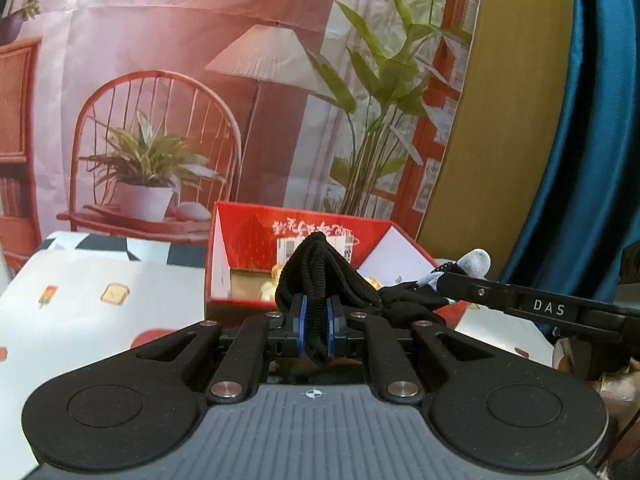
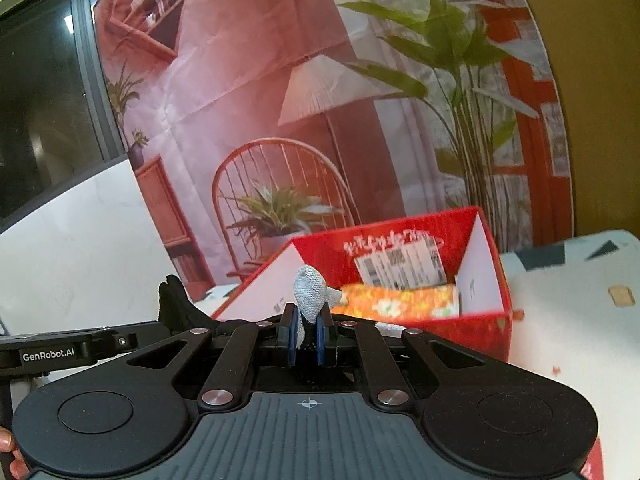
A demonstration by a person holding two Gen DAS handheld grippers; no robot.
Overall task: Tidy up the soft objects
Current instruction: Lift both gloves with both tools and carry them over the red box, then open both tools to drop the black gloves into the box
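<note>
Sock (image 1: 320,276) btwn 2 clamped grippers

Soft warm indoor light, strong fisheye bending at edges, right view motion-blurred.

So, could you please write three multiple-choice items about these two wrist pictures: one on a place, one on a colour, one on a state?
1. Where is the open red cardboard box relative to the two grippers?
A. Beyond them, on the white patterned tablecloth
B. Behind the cameras
C. Hanging on the wall

2. What colour is the sock tip at the right gripper?
A. Yellow
B. Light grey
C. Green

3. What state is the left gripper in?
A. Wide open, empty
B. Shut, empty
C. Shut on the black knitted sock

Answers: 1 A, the box stands on the cloth past the fingertips. 2 B, the grey toe sticks up between the blue pads. 3 C, black fabric is pinched between its pads.
</note>
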